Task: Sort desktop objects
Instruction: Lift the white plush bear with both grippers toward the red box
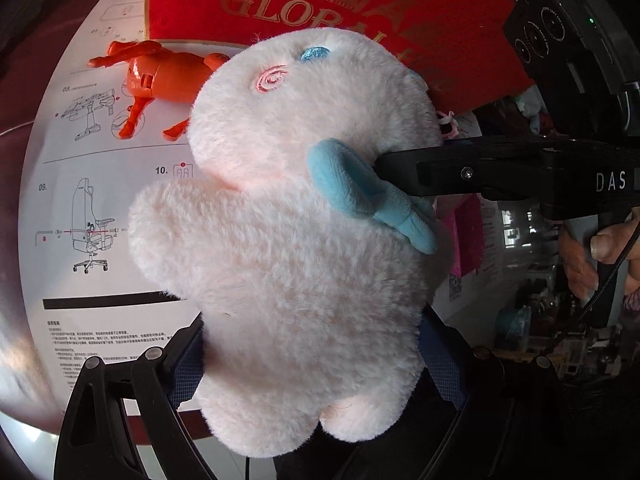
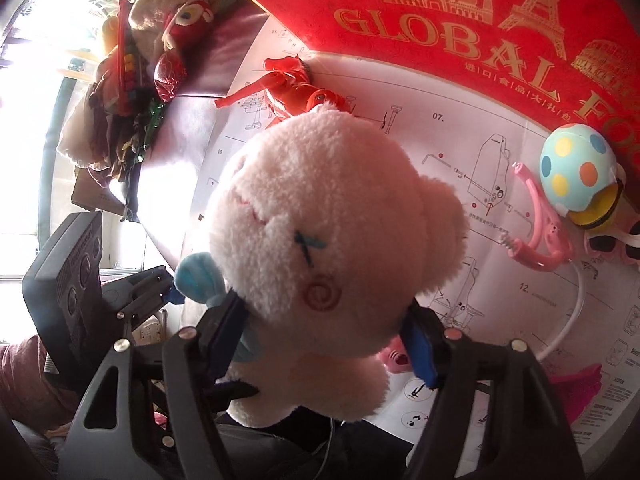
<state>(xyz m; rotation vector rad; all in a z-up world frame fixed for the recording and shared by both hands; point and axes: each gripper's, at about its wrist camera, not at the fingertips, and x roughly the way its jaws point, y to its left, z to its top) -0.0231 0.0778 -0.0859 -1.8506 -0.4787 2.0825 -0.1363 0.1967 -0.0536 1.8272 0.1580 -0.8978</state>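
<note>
My left gripper (image 1: 312,364) and right gripper (image 2: 324,336) both clamp the pale pink plush toy (image 1: 296,216), the left squeezing its lower body and the right pinching its neck beside the blue bow (image 1: 360,188), holding it above the chair-assembly instruction sheet (image 1: 80,184). Under it on the sheet, an orange plastic toy figure (image 1: 160,76) lies just beside the red GLOBAL FOOD gift box (image 2: 460,28), while a polka-dot ball toy (image 2: 576,168) and a pink plastic clip (image 2: 540,232) rest near the box's edge.
</note>
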